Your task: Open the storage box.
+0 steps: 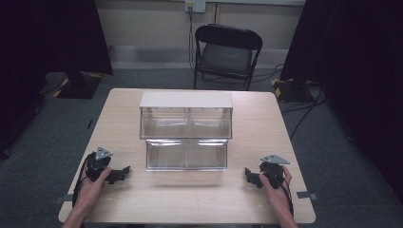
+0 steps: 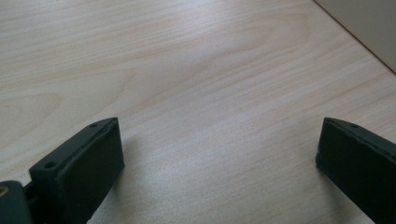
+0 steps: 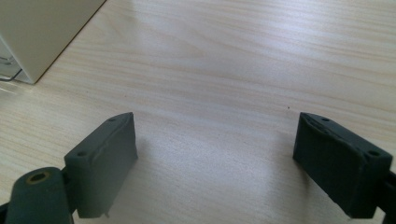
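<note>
On the tabletop (image 1: 190, 199), both grippers (image 1: 124, 171) (image 1: 248, 176) rest with fingers wide open, empty; a careless reach might shove the clear drawer unit (image 1: 186, 130)

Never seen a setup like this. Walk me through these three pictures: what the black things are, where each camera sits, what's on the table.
A person sits at a wooden table with hand-held tongs in each hand: the left tongs and the right tongs. The high view looks down from above the person. The other two cameras ride on the tongs and look along their black jaws, which stand wide apart over bare wood, holding nothing. Between the hands stands a clear two-tier drawer unit. A black chair stands behind the table.
</note>
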`<state>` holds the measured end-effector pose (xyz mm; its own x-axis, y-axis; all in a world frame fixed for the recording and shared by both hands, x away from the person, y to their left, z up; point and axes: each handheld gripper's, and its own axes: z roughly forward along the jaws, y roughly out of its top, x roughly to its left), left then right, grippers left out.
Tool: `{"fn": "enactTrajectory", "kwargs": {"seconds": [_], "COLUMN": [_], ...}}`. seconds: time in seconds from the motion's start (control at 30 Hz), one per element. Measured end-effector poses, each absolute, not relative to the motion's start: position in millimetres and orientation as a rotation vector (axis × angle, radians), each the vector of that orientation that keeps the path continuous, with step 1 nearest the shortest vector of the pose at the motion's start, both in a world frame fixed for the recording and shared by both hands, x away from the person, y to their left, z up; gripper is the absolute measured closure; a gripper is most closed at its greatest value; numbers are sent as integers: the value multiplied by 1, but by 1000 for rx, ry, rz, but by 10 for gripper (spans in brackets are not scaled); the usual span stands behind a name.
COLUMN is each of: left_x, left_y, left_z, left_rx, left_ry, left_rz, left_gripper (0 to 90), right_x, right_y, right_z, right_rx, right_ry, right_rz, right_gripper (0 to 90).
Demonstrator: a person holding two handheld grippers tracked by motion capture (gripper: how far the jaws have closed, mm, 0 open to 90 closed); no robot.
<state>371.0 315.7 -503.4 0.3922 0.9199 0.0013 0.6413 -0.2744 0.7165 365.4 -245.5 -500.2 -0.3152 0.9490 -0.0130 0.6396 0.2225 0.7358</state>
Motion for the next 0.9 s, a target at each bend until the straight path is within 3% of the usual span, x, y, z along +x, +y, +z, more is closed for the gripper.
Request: {"fn": "enactTrajectory", "kwargs": {"seconds": [0.9], "left_x": [371], "left_y": [316], "left_z": [-503], "left_rx": [2017], "left_ry": [1331], "left_rz": [563], "left_gripper": [2], "right_x": [353], "right_y": [-234], "right_z": [-486], "right_rx": [1364], "right_ry": [2126], "right_rz": [1006], "right_gripper": [150]}}
